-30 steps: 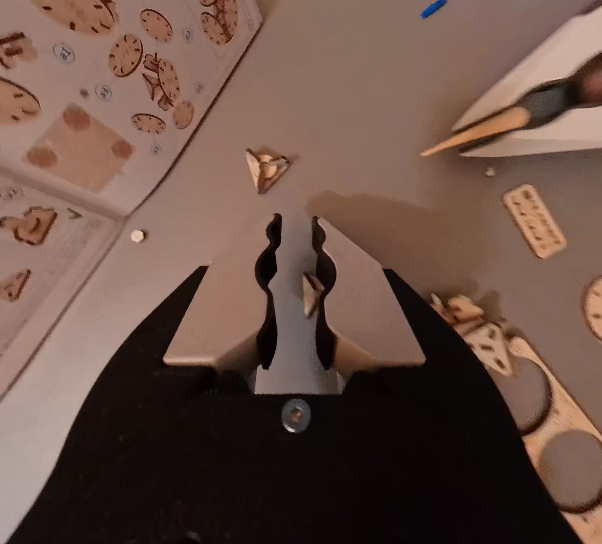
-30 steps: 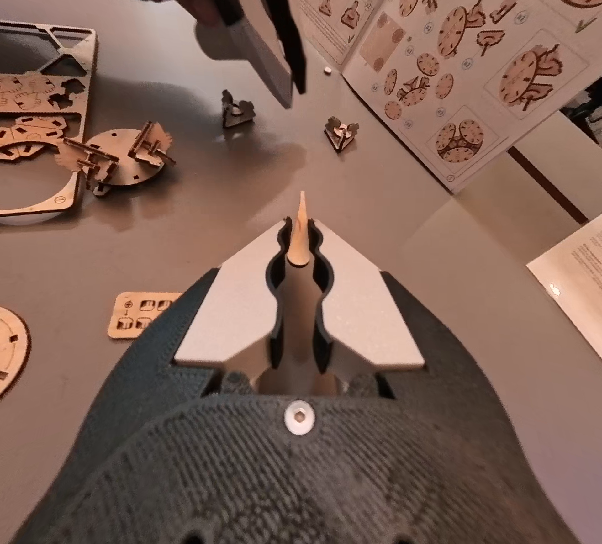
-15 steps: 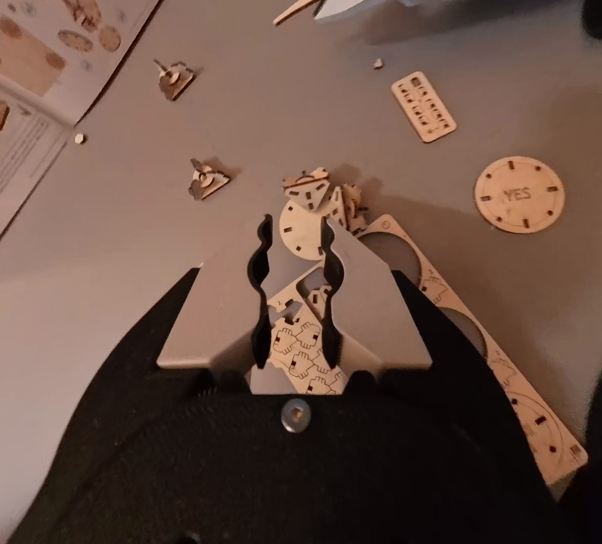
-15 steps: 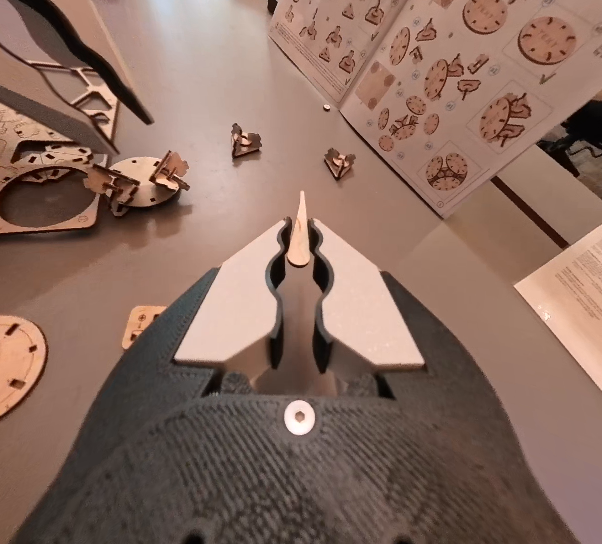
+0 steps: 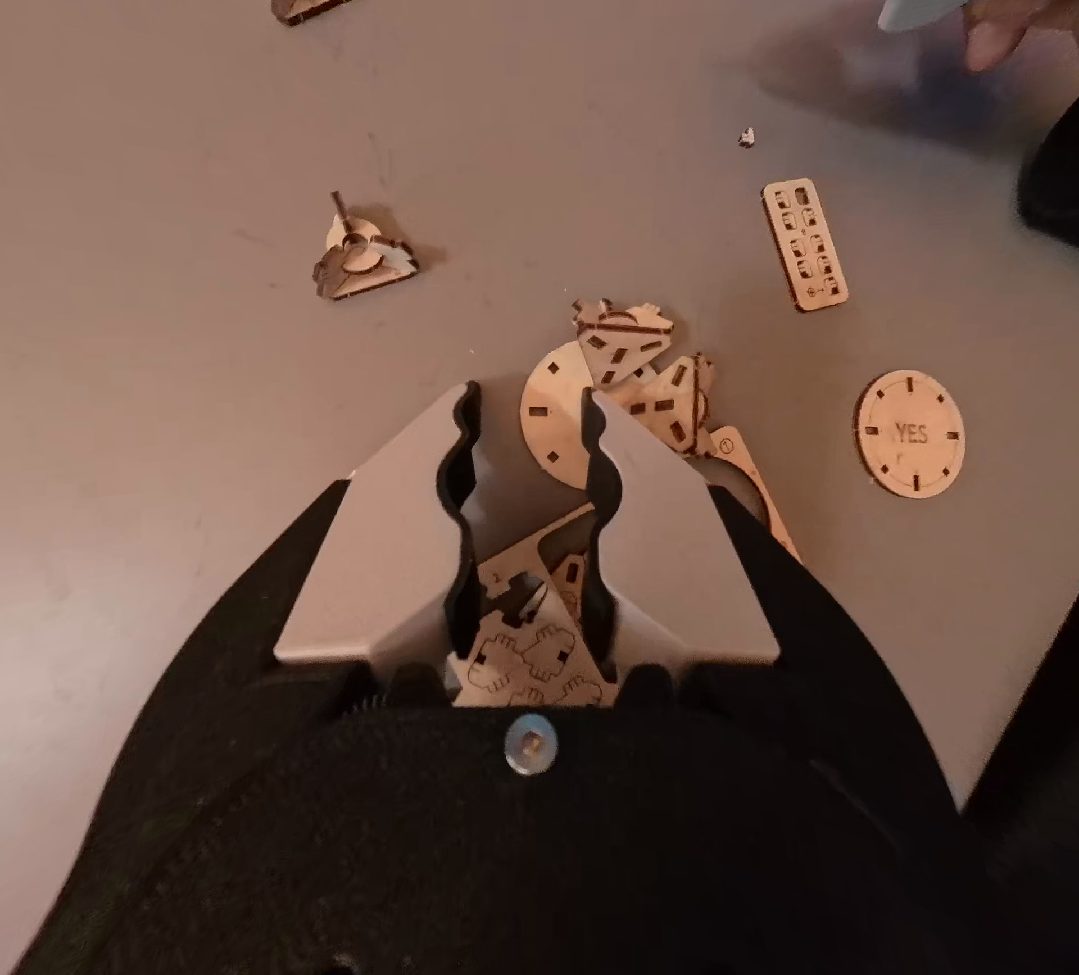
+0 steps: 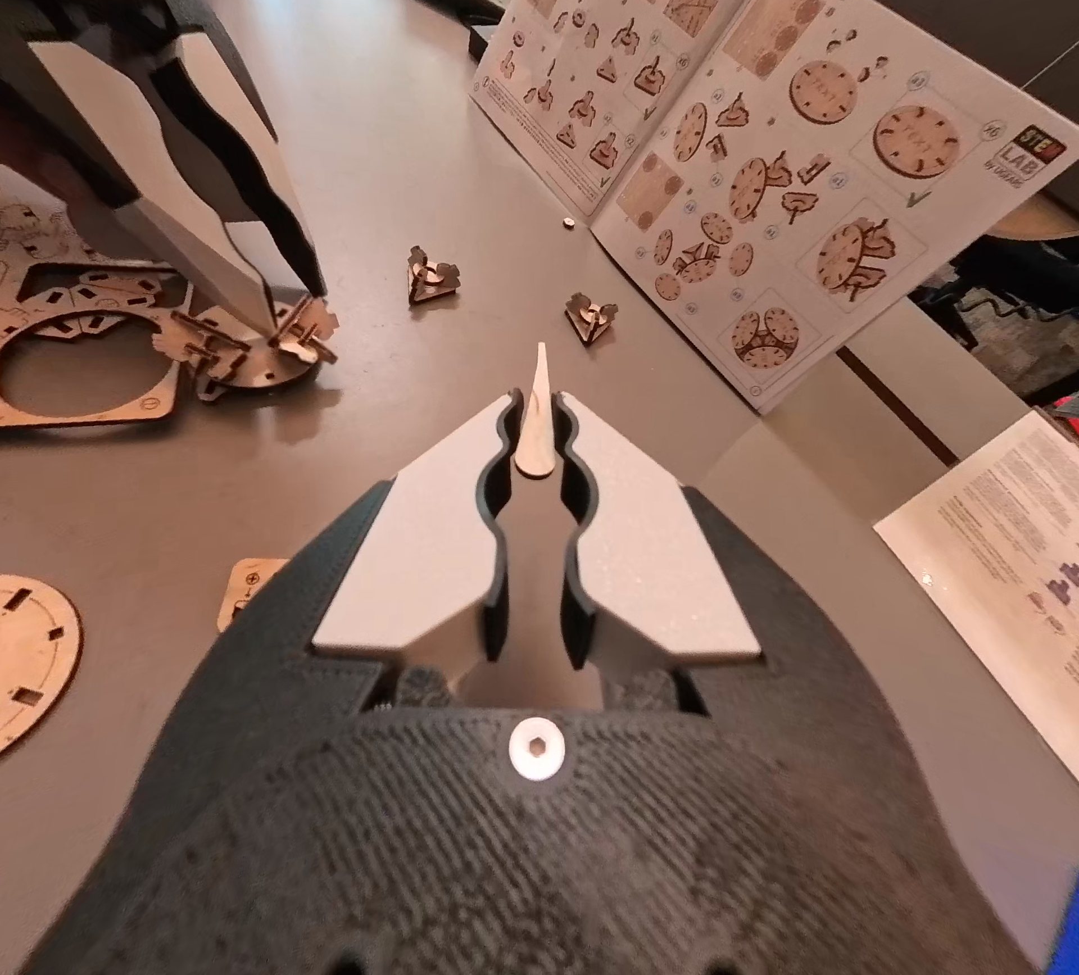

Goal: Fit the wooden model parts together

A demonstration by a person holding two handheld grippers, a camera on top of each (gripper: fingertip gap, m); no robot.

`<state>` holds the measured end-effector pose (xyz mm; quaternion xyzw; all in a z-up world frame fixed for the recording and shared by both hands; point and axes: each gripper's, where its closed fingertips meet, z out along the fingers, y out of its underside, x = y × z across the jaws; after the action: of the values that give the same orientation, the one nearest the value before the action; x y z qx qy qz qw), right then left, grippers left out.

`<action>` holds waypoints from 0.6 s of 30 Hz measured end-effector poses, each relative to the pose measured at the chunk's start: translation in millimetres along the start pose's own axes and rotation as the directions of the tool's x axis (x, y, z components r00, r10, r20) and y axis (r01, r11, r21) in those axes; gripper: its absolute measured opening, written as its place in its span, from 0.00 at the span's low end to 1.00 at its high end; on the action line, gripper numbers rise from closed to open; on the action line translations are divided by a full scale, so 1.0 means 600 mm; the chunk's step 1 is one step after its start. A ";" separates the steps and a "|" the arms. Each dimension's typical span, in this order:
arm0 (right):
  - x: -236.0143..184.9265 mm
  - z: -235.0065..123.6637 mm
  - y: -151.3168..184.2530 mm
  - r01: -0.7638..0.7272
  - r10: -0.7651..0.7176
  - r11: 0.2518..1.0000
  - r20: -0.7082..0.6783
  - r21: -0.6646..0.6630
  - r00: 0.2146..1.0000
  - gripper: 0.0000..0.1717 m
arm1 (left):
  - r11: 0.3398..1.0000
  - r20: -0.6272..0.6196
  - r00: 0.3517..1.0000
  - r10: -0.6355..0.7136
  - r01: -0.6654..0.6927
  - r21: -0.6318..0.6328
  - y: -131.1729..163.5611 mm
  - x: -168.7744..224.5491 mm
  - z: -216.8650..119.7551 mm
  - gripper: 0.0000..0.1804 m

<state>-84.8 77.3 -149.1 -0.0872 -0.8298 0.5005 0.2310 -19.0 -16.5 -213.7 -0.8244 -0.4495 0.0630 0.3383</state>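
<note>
left gripper (image 5: pixel 530 404): my jaws stand apart w/ nothing clamped, tips down at the wooden disc w/ slots (image 5: pixel 554 421) at frame centre. In the right wrist view the same gripper (image 6: pixel 298 305) comes in from upper left, tips right at the upright bits on that disc (image 6: pixel 274 357).

right gripper (image 6: pixel 538 398): clamped on a thin pointed wooden stick (image 6: pixel 536 421), pads pressing both sides, tip poking out fwd past the fingertips, lower centre of frame.

near left gripper: cut-out plywood sheet (image 5: pixel 753 486) under and behind the jaws, two slotted triangular pieces (image 5: pixel 625 345) standing on the disc.

loose bits: two small triangle assemblies (image 5: pixel 362 264) left of centre + upper left, a round engraved disc (image 5: pixel 911 433) at right, a little rectangular slotted plate (image 5: pixel 803 246) above it.

table (image 5: pixel 525 129): grey, everything sits on it.

booklet (image 6: pixel 759 129): open instruction pages, upper right in the right view; another printed sheet (image 6: pixel 992 526) at right edge.
</note>
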 end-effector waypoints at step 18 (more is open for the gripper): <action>-0.008 0.004 0.003 0.028 -0.028 0.999 0.004 -0.016 1.000 0.05 | 0.966 -0.140 0.956 0.257 -0.257 0.016 -0.018 0.087 0.014 0.31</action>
<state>-81.7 74.3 -153.0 -0.0762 -0.8353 0.4908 0.2357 0.5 32.6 -203.3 -0.8785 -0.3137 0.0476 0.3570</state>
